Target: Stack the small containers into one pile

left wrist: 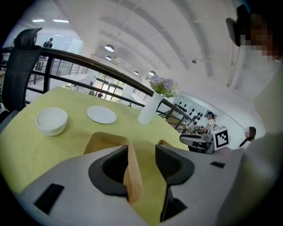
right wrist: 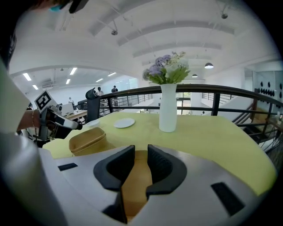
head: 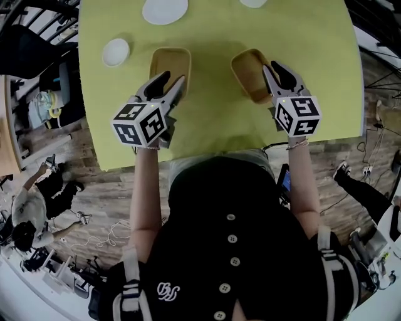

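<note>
Two tan rectangular containers lie side by side on the yellow-green table [head: 213, 119]. The left container [head: 170, 63] [left wrist: 104, 140] has its right wall between the jaws of my left gripper [head: 173, 78] [left wrist: 141, 152]. That wall leans on the left pad, the right pad stands clear of it, and tablecloth shows in the gap, so this gripper is open. The right container [head: 249, 74] [right wrist: 137, 176] sits slightly turned. My right gripper [head: 272, 66] [right wrist: 140, 154] is shut on its right wall, which fills the narrow gap between the pads. The left container [right wrist: 87, 140] also shows in the right gripper view.
A white bowl [head: 116, 52] [left wrist: 51, 120] and a white plate [head: 165, 10] [left wrist: 101, 114] lie at the table's far left. A white vase with flowers [right wrist: 168, 108] [left wrist: 149, 109] stands at the far side. The table's near edge runs just below both grippers.
</note>
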Available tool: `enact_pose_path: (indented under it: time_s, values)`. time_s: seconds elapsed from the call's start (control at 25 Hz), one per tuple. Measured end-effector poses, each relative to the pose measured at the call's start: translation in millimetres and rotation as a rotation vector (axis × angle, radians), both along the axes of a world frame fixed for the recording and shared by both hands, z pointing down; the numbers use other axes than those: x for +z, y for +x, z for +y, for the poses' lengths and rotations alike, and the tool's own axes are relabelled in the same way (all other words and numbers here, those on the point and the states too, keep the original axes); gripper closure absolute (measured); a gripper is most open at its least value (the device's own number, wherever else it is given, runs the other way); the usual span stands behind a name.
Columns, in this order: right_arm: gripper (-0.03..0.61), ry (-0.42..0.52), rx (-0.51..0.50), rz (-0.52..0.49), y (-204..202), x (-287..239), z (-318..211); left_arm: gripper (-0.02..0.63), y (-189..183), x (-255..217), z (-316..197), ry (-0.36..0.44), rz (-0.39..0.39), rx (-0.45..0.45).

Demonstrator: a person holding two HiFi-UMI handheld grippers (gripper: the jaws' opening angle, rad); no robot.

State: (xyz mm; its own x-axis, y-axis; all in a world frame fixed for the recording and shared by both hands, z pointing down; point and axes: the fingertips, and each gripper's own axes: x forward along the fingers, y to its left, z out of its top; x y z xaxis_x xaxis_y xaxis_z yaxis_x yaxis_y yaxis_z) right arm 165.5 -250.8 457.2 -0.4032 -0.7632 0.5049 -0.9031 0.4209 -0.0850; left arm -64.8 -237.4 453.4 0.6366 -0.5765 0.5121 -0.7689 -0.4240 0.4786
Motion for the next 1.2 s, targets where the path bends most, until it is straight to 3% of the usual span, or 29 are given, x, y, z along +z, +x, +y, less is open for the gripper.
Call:
enact_pose_path:
  time_s: [0.32,0.84,1.2]
  values:
    - [0.492,-0.056,0.056,0.007,37,19,5,0.419,36,3,20,-0.014,-0.012,0.101]
    - [0.489,-0.175,-0.007,0.063,39,64,10,0.443,80,9,28,-0.031,0.006,0.192]
    - [0.507,-0.231,-0.061,0.098,41,82,6,0.453,87,19,31,-0.057,-0.011,0.207]
